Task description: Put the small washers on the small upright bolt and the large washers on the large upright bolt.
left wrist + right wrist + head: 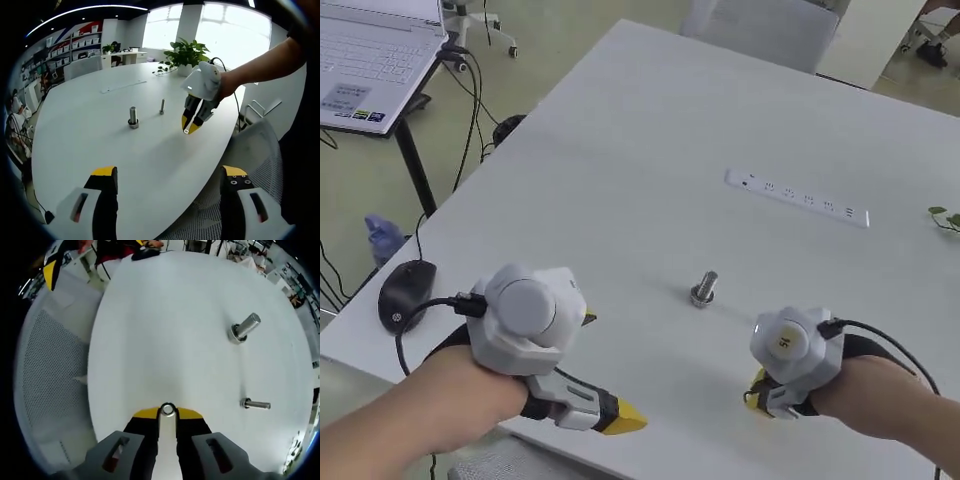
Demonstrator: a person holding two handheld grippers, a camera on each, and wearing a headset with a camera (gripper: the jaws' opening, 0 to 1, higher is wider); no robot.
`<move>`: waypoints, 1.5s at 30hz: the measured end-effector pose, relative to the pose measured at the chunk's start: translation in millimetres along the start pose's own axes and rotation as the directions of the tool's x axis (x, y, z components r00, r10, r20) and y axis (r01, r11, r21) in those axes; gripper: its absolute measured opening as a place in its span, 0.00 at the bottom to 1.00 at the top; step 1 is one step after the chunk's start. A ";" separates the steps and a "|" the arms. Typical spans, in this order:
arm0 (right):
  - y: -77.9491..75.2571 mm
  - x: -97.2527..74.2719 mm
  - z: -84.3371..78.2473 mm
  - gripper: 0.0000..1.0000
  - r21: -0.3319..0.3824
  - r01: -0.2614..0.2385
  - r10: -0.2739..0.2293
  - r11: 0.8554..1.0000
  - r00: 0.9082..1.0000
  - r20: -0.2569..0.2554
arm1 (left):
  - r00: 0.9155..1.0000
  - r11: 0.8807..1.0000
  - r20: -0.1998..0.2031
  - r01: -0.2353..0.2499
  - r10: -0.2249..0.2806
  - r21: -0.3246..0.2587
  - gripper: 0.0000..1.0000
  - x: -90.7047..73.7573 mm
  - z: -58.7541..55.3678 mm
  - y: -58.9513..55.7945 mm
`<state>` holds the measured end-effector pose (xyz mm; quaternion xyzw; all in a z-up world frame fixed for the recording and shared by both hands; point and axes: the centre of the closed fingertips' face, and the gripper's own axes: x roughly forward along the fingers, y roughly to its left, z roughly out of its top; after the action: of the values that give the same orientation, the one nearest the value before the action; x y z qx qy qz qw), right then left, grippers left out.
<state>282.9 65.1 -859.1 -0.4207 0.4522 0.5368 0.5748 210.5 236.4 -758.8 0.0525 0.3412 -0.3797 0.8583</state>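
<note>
One large bolt, one small bolt; left tool wide; right tool tight on one washer.

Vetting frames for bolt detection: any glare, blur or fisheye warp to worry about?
Head view: even light, large bolt sharp, faint shadow. Left gripper view: windows blown out, table edge bowed by fisheye. Right gripper view: small bolt crisp, washer between the jaws in focus.

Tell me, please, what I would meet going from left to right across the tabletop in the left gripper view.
large upright bolt → small upright bolt → right gripper, shut on a washer
</note>
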 end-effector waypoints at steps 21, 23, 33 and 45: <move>-51.4 -38.5 -52.1 0.12 0.115 0.029 -0.029 0.993 1.000 -0.005 | 1.000 0.999 -0.018 -0.018 0.019 0.046 0.99 1.5 -0.5 10.2; -57.0 -40.1 -48.2 0.12 0.125 0.032 -0.033 0.992 0.999 0.003 | 1.000 0.999 -0.020 -0.019 0.020 0.048 0.99 1.9 -0.7 10.0; -84.9 -49.5 -27.3 0.12 0.126 0.067 -0.069 0.990 0.997 0.017 | 0.999 0.999 -0.031 -0.013 0.015 0.041 0.97 2.4 -3.3 7.8; -112.9 -57.4 -9.7 0.12 0.135 0.123 -0.130 0.983 0.991 0.041 | 0.999 0.999 -0.044 -0.016 0.017 0.032 0.94 -1.7 -11.7 9.5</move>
<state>394.0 34.2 -805.8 -0.3961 0.4445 0.4785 0.6454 209.9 248.2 -768.3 0.0773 0.3534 -0.3768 0.8527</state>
